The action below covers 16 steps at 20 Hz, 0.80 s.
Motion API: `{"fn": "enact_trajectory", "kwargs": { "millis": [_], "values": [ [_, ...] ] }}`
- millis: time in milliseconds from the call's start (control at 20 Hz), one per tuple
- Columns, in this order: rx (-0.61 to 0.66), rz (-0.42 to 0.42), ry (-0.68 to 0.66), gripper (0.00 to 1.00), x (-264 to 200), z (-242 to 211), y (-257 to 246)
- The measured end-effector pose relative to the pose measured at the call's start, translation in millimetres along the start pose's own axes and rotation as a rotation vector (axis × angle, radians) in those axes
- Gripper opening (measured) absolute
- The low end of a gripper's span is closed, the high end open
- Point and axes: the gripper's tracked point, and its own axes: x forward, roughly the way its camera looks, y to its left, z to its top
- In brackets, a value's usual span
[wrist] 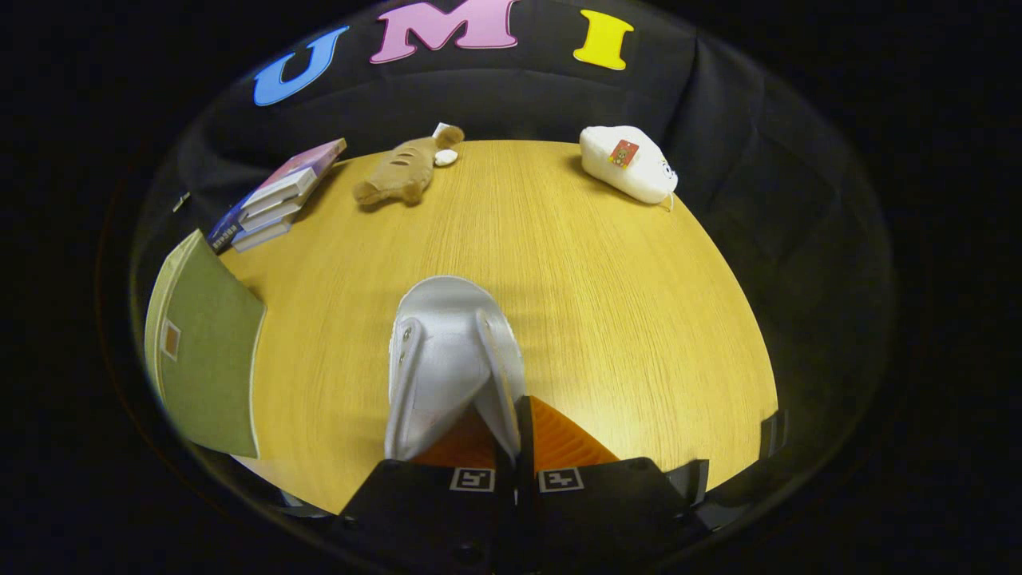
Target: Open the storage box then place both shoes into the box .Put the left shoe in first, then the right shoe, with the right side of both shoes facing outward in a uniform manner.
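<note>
While the gripper (511, 435) holds its 2 fingers nearly together, pinching a rim of the white shoe (447, 359) that juts ahead, open table (639, 303) spreads right and far. The shoe's heel end is hidden between the fingers. A green box (209, 359) stands left; books (275, 196), a brown plush (407, 172) and a white plush (627, 164) line the far edge.

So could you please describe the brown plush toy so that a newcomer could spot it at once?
Start at the round wooden table and look to its far edge, well beyond the gripper, which is shut on a white shoe. The plush toy lies between the books and a white pouch; it alone is brown and fish-shaped.
</note>
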Motion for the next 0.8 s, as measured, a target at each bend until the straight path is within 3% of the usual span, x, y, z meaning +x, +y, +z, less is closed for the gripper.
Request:
{"fn": "enact_trajectory", "kwargs": {
  "millis": [250,500,800],
  "values": [
    [-0.01,0.094,-0.087,0.05,-58.5,47.7,56.3],
    [0.004,0.234,-0.139,0.05,-111.0,90.0,144.1],
    [0.009,0.385,-0.111,0.05,-148.7,103.7,259.1]
  ]
}}
